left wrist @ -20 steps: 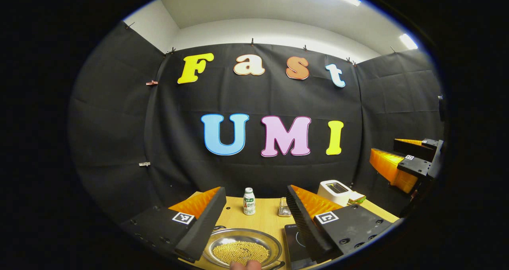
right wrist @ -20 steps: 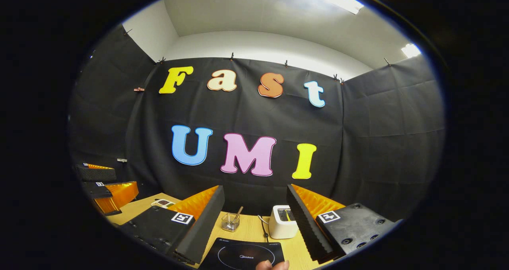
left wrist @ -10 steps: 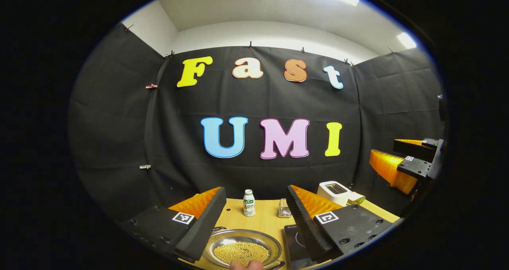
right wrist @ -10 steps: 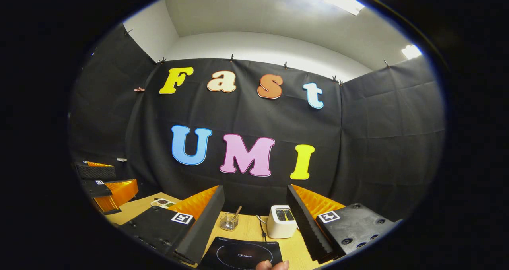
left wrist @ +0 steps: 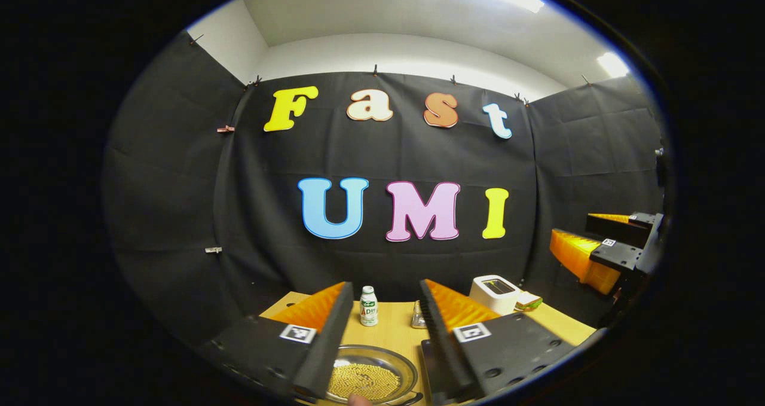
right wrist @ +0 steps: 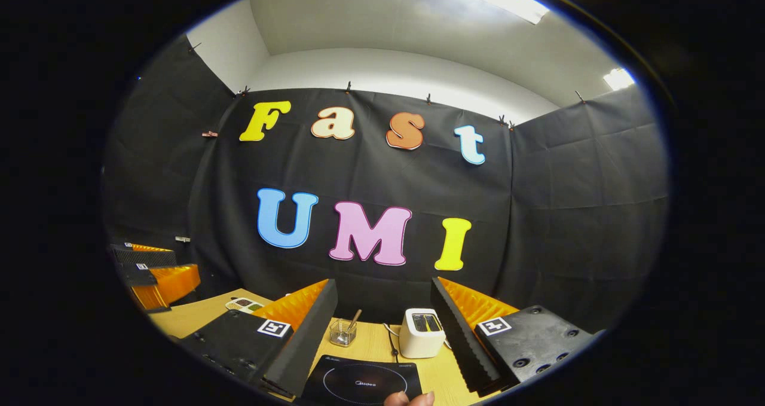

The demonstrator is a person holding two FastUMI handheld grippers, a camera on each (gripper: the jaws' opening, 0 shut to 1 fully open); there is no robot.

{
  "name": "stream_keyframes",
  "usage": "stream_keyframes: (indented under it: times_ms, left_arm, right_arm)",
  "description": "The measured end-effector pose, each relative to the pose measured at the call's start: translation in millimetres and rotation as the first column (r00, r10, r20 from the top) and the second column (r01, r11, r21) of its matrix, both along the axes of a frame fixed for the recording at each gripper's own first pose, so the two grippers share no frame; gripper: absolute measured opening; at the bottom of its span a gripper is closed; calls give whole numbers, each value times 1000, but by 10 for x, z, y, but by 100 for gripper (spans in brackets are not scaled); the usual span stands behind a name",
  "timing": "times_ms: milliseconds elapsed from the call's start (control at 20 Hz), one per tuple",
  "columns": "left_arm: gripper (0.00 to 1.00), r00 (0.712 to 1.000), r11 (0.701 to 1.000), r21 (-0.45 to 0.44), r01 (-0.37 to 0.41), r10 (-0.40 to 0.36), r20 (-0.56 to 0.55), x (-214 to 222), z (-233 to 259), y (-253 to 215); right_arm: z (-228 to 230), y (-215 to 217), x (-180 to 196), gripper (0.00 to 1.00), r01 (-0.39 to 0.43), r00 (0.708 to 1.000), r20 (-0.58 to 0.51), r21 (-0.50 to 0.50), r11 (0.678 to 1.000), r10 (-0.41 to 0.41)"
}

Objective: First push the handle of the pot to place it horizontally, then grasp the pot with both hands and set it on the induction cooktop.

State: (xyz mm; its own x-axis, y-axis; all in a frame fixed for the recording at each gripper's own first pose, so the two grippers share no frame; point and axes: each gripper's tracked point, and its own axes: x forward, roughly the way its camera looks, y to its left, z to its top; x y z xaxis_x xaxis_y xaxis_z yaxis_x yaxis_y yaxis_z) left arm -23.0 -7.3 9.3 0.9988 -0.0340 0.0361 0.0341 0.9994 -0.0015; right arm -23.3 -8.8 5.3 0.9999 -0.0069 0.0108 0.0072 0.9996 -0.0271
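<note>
A shallow steel pot (left wrist: 370, 375) holding yellow grains lies on the wooden table (left wrist: 391, 331), low in the left gripper view. It sits below and between the fingers of my left gripper (left wrist: 384, 284), which is open with nothing between them. A dark bit of the pot's handle (left wrist: 412, 398) pokes out at its lower right rim. In the right gripper view the black induction cooktop (right wrist: 364, 382) lies flat under my right gripper (right wrist: 383, 282), also open and empty. The right gripper (left wrist: 603, 244) hangs at the far right, the left gripper (right wrist: 152, 271) at the far left.
A small white bottle (left wrist: 369, 306) and a little glass item (left wrist: 418, 315) stand at the back of the table. A white toaster (right wrist: 421, 333) and a glass jar with a spoon (right wrist: 342, 332) stand behind the cooktop. A fingertip (right wrist: 409, 399) shows at the bottom edge.
The left gripper's jaws have drawn closer together, staying apart, and its view has shifted slightly over the pot. The right gripper has hardly moved.
</note>
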Motion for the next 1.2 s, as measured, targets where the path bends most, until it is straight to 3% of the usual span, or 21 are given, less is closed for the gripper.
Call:
stream_keyframes:
  times_ms: [200,300,450,550,650,800,950,1100,1200]
  left_arm:
    - [5,999,999,10,40,-40,-16,-92,-17,24]
    - [5,998,998,7,59,-59,-24,-81,-31,-20]
    - [5,986,993,2,117,-116,-121,-80,-280,-119]
    - [3,956,985,3,170,-164,-244,-90,-568,-196]
    - [5,903,977,9,212,-192,-385,-124,-916,-213]
    - [5,764,970,-43,238,-214,-609,-251,-1529,-199]
    - [5,578,960,-77,269,-225,-785,-434,-2122,-205]
    - [5,360,930,-47,365,-188,-914,-791,-2791,-123]
    - [5,270,915,-31,403,-151,-951,-914,-3148,-84]
  right_arm:
    - [21,12,-11,97,-7,1000,2,7,1000,7]
    - [60,1,-24,99,-5,1000,11,7,1000,5]
    - [60,-7,-26,97,-6,1000,14,3,1000,6]
    - [46,-21,-40,97,-5,1000,10,0,1000,5]
    - [25,-47,-55,98,-2,1000,6,-5,1000,2]
    - [-1,-79,-82,98,6,1000,-3,-8,1000,-6]
    - [-28,-118,-101,98,12,1000,-10,-11,1000,-13]
    - [-42,-155,-122,98,20,1000,-14,-24,999,-21]
    - [-61,-184,-134,98,26,999,-18,-29,999,-26]
